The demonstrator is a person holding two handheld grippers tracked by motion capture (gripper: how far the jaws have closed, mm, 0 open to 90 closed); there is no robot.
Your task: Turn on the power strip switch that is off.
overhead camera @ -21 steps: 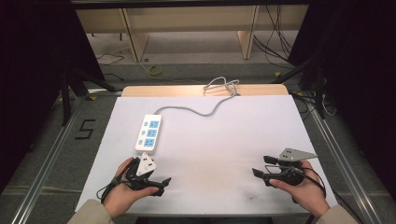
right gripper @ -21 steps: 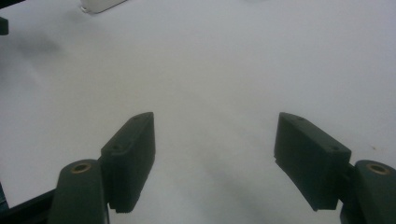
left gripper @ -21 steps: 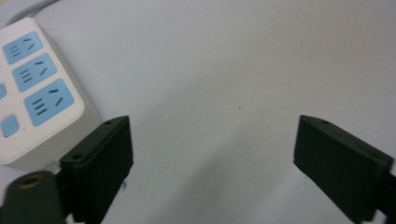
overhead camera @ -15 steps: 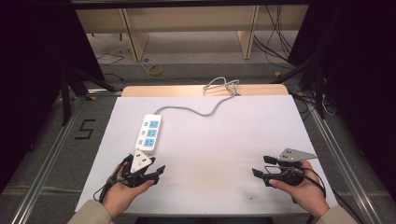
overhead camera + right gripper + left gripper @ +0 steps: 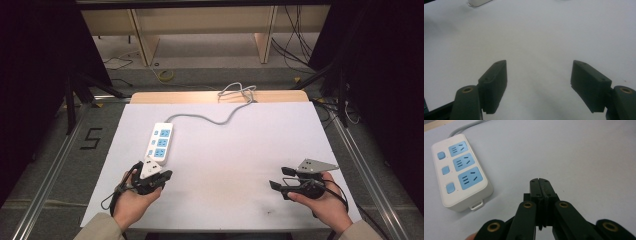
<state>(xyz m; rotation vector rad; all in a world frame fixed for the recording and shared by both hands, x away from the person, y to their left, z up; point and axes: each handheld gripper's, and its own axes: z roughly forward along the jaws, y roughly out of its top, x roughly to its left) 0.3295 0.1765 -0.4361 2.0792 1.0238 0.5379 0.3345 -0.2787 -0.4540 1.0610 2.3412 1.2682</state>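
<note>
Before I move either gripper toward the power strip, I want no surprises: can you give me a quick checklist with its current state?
1. Left gripper empty, jaws shut: ok.
2. Right gripper empty, jaws open: ok.
3. Power strip lying flat on the table, sockets up: ok.
4. All three sockets free of plugs: ok.
5. Cord plugged in at its far end: cannot tell.
6. Switches on or off: cannot tell.

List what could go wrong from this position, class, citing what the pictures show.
The left gripper is shut, lying close beside the power strip; pushing forward might knock it rather than grasp it. The strip's cable trails off the table's far edge, so moving the strip could snag.
</note>
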